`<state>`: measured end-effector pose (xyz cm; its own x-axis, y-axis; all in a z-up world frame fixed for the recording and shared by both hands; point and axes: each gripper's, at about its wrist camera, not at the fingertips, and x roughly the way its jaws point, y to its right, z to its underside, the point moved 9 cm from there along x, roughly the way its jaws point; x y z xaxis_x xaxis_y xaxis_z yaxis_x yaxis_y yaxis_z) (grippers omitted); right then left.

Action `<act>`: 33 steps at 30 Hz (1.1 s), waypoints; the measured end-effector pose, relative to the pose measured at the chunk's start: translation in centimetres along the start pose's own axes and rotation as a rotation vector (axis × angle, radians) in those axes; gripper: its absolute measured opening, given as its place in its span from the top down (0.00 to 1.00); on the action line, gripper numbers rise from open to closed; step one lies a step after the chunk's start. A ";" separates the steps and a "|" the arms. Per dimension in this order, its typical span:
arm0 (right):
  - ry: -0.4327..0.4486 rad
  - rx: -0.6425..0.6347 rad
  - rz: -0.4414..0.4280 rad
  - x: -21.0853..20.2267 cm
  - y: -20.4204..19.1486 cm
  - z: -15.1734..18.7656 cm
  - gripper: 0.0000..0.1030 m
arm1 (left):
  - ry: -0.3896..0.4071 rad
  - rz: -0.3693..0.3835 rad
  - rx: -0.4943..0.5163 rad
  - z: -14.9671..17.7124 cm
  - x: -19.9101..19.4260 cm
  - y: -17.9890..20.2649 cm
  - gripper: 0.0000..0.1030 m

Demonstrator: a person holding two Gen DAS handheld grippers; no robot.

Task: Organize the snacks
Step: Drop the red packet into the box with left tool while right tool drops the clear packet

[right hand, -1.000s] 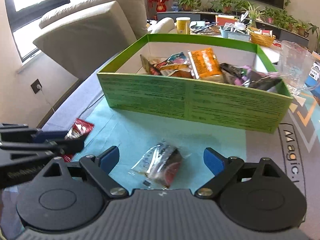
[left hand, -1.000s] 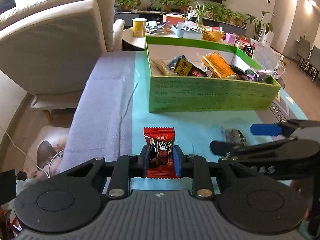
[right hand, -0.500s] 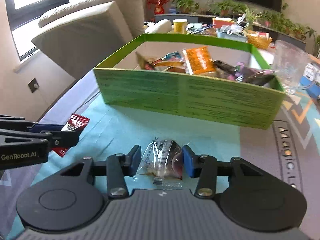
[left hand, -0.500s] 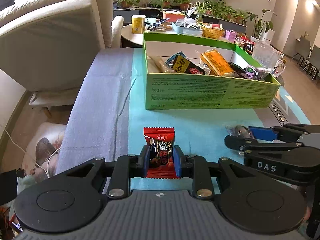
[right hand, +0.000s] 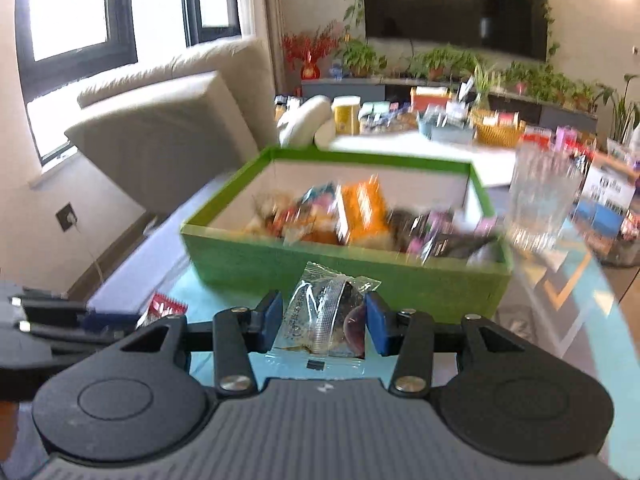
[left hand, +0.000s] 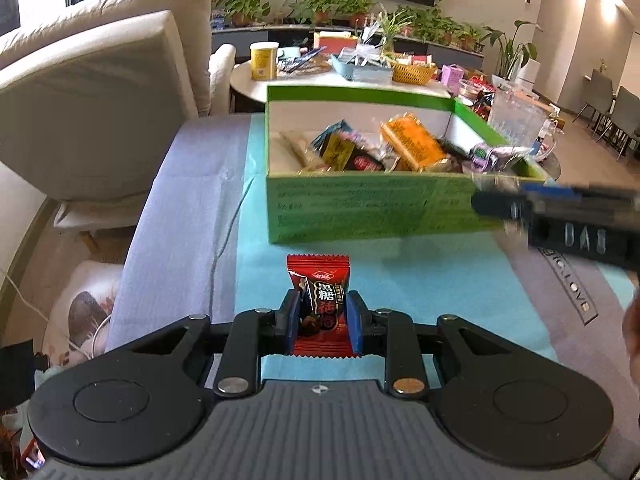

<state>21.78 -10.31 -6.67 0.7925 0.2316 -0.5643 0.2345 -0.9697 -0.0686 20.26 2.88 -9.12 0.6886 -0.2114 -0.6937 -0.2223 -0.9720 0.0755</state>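
My left gripper (left hand: 322, 320) is shut on a red candy packet (left hand: 320, 304) low over the teal mat. My right gripper (right hand: 324, 320) is shut on a clear-wrapped snack (right hand: 326, 316), lifted above the mat in front of the green box (right hand: 344, 276). The green box (left hand: 372, 208) stands open and holds several snack packets. In the left wrist view the right gripper (left hand: 560, 212) shows at the right, level with the box's front wall. In the right wrist view the left gripper (right hand: 60, 320) shows at the lower left with the red packet (right hand: 164, 306).
A glass pitcher (right hand: 540, 204) stands right of the box. A beige sofa (left hand: 92, 100) is to the left. A round white table (left hand: 320, 76) with a yellow can, baskets and packets lies behind the box. A grey cloth (left hand: 180, 208) borders the teal mat (left hand: 440, 292).
My right gripper closed on the clear-wrapped snack and lifted it up toward the box. My left gripper kept its hold on the red packet and rose slightly.
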 end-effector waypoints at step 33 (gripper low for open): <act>0.124 0.229 0.129 0.6 8.4 -3.9 0.33 | 0.152 0.053 0.042 -14.2 4.5 5.3 0.68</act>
<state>26.43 -18.03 -4.35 0.8736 0.0994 -0.4764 0.0054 -0.9808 -0.1948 31.94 -4.71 -1.65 0.7707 -0.2781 -0.5733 -0.2872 -0.9548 0.0770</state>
